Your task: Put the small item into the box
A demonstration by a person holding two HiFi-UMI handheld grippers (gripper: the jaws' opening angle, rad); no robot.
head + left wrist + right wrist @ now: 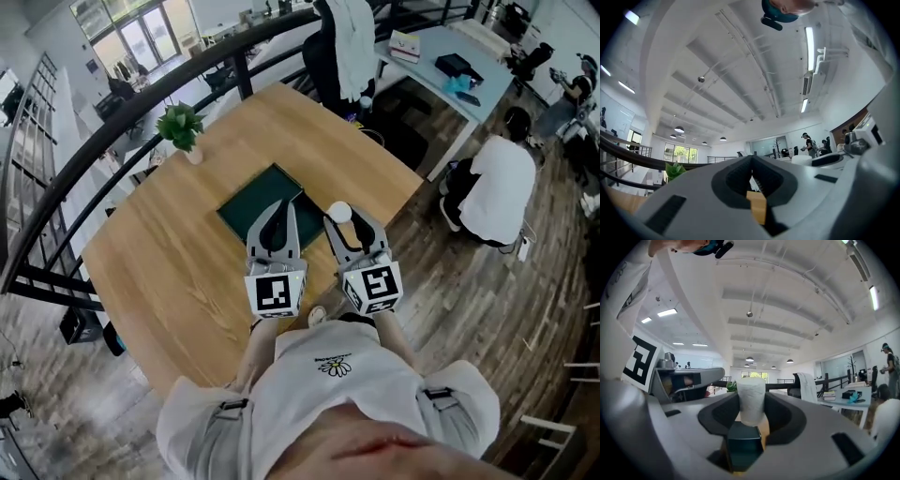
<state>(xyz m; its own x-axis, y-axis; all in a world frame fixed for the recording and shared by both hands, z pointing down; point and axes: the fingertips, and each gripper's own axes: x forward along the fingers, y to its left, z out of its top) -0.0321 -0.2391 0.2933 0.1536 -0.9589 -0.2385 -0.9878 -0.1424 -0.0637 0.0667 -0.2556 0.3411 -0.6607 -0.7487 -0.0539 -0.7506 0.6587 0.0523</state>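
Observation:
A dark green flat box lies on the round wooden table. My right gripper is shut on a small white cylindrical item, held just right of the box's near corner. In the right gripper view the white item stands upright between the jaws of the right gripper, with the green box below. My left gripper hovers over the box's near part, its jaws closed to a point and empty. The left gripper shows only a thin slit with table wood behind it.
A small potted plant stands at the table's far left edge. A black railing curves behind the table. At the right a person in a white shirt sits by a light desk. A chair draped in white cloth stands beyond the table.

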